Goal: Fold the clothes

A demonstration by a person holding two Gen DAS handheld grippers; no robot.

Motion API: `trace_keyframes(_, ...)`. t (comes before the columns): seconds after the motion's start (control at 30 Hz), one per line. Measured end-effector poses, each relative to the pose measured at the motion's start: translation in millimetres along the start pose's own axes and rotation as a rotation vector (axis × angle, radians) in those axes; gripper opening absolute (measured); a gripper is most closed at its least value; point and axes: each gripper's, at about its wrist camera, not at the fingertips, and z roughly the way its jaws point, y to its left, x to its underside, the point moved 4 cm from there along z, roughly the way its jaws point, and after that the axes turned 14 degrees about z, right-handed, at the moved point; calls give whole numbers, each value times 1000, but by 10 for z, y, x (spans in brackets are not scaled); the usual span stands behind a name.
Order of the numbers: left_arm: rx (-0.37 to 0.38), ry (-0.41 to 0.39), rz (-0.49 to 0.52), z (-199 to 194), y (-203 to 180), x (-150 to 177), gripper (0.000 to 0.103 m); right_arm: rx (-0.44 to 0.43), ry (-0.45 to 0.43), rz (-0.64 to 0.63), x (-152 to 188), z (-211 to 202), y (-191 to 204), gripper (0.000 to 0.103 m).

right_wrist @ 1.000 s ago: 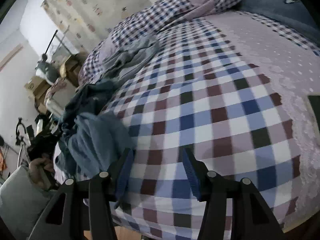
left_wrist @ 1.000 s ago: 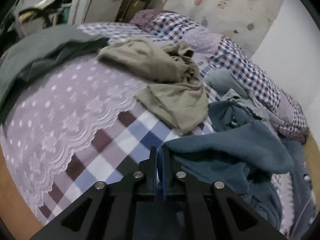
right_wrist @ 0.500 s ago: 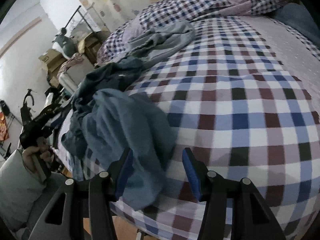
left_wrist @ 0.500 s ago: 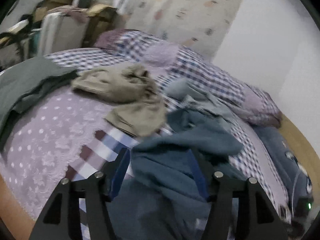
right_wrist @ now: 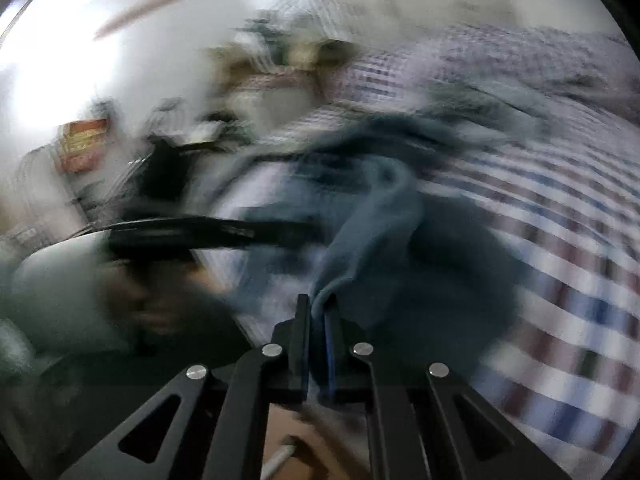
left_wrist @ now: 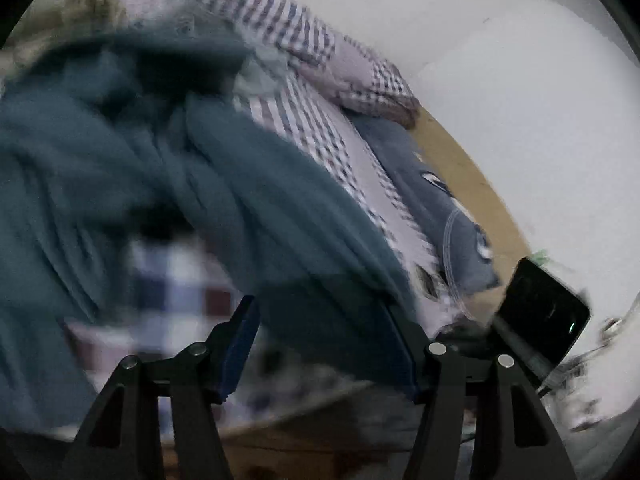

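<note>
Teal garment (left_wrist: 248, 184) lies crumpled on the checked bed (left_wrist: 312, 136), near edge; the left tool (left_wrist: 320, 344) stands released, cloth between its jaws untouched. Right view: right tool (right_wrist: 318, 320) has just clenched a fold; lift gently, spreading it flat.

Crumpled teal-blue garment (left_wrist: 256, 184) heaped on the checked bedspread (right_wrist: 560, 272), folds running toward the near edge (blurred in both views); one rolled hem lifted off the bed and pinched between closed jaws in the right wrist view.
</note>
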Motion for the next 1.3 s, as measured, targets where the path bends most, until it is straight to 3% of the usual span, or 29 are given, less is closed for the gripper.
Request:
trace_keyframes(0.1, 7, 29, -42, 40, 48, 27, 64, -22, 82, -67, 145, 172, 191, 5)
trace_keyframes(0.3, 29, -64, -100, -217, 123, 22, 65, 20, 104, -93, 183, 289, 211, 5)
trace_keyframes(0.4, 75, -86, -76, -280, 29, 26, 77, 46, 100, -87, 166, 324, 193, 5)
trace_keyframes(0.47, 78, -67, -38, -248, -61, 39, 80, 51, 102, -94, 161, 355, 202, 5)
trace_keyframes(0.6, -14, 37, 31, -46, -129, 91, 81, 47, 145, -138, 234, 475, 322, 5)
trace_keyframes(0.67, -29, 54, 30, -3, -145, 138, 63, 30, 167, -174, 288, 528, 412, 7)
trace_keyframes(0.7, -50, 57, 30, -9, -137, 139, 32, 19, 173, -187, 308, 544, 456, 7)
trace_keyframes(0.73, -74, 53, 26, -24, -111, 122, 16, 14, 176, -189, 314, 544, 465, 8)
trace_keyframes(0.83, -85, -10, -29, -165, 11, 107, 7, 5, 180, -180, 304, 510, 437, 9)
trace_keyframes(0.93, -116, -76, -80, -368, 122, 109, 4, -9, 154, -154, 249, 395, 371, 16)
trace_keyframes(1.0, -123, -128, -112, -518, 191, 91, 4, -11, 106, -113, 168, 266, 284, 44)
trace_keyframes(1.03, -124, -157, -126, -602, 225, 79, 4, -7, 69, -81, 108, 180, 212, 47)
trace_keyframes(1.2, -125, -271, -147, -1039, 336, 56, 4, 133, -152, 181, -203, -242, -399, 57)
trace_keyframes(1.3, -135, -295, -152, -1131, 318, 36, 4, 201, -213, 341, -258, -352, -752, 59)
